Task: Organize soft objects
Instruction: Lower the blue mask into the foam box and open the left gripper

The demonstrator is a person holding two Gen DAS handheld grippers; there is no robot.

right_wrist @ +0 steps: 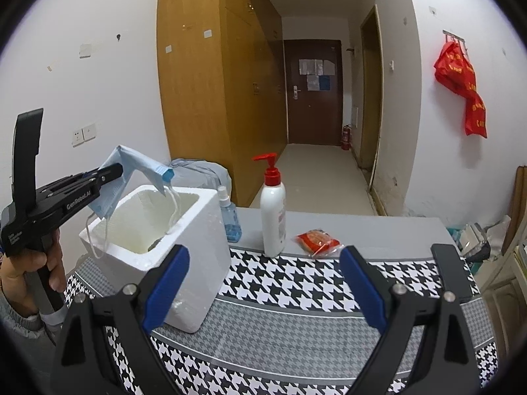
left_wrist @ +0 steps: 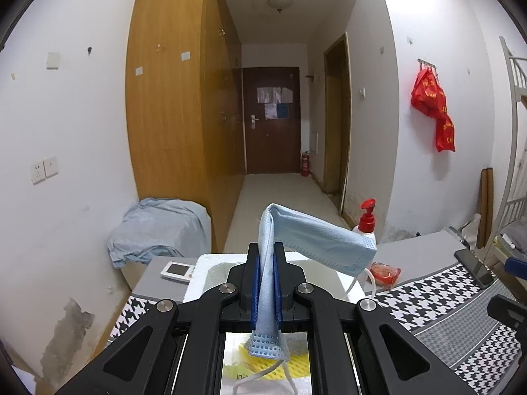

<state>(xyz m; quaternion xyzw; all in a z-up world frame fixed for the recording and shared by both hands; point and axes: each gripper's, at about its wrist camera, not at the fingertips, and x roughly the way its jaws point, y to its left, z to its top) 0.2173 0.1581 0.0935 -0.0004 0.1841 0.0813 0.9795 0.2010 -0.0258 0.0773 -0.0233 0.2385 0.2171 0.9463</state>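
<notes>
Our left gripper (left_wrist: 266,263) pinched the pale-blue pleated fabric face mask (left_wrist: 316,240) above the open white foam box (right_wrist: 158,230) at the houndstooth-covered table's (right_wrist: 296,283) left edge; our right gripper's (right_wrist: 263,283) fingers stood spread, empty.

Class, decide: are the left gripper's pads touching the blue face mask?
Touching. The left wrist view shows the left gripper with its pads clamped on the face mask, no gap either side.

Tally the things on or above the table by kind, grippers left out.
Face mask: 1
Foam box: 1
Bottles: 2, the white pump bottle and the blue spray bottle
Red packet: 1
Remote: 1
Total: 6
</notes>
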